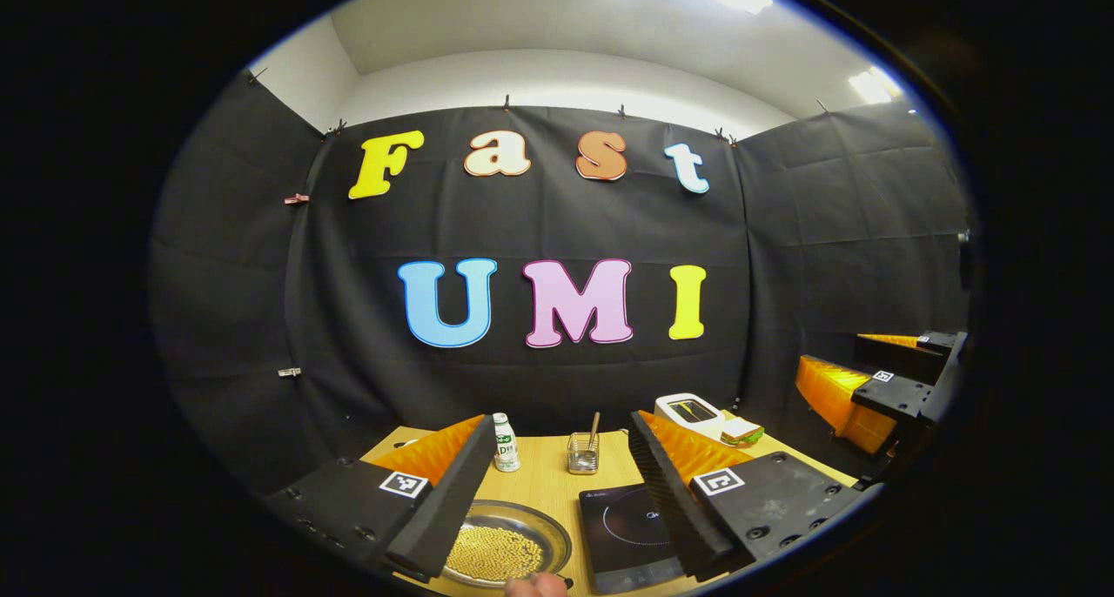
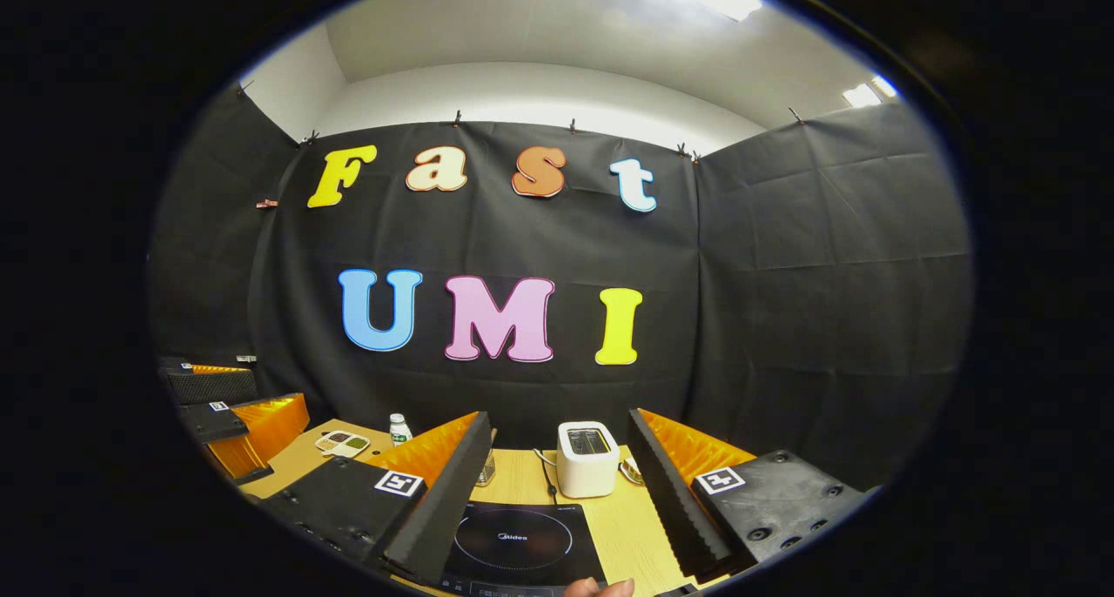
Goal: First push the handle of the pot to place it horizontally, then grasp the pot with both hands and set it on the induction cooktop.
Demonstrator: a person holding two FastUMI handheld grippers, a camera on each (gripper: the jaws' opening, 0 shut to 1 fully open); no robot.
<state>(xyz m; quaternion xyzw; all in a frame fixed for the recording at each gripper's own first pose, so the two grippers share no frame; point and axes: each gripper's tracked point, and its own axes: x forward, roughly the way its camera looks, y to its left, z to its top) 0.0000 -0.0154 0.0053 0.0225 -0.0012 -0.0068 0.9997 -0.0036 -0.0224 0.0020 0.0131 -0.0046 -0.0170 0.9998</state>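
Observation:
A round metal pot (image 1: 505, 546) filled with small yellow beads sits on the wooden table, just left of the black induction cooktop (image 1: 628, 534). The pot's handle is hidden near the bottom edge, where a fingertip (image 1: 535, 586) of a person shows. My left gripper (image 1: 561, 432) hangs open above the pot and cooktop, holding nothing. In the right gripper view, my right gripper (image 2: 561, 425) is open over the cooktop (image 2: 518, 540). Each gripper also appears off to the side in the other's view, the right gripper (image 1: 879, 388) and the left gripper (image 2: 228, 405).
A small white bottle (image 1: 505, 440) and a mesh holder (image 1: 583, 454) with a stick stand behind the pot. A white toaster (image 2: 587, 458) and a sandwich (image 1: 741, 432) sit at the back right. A divided snack tray (image 2: 344, 443) lies at the far left.

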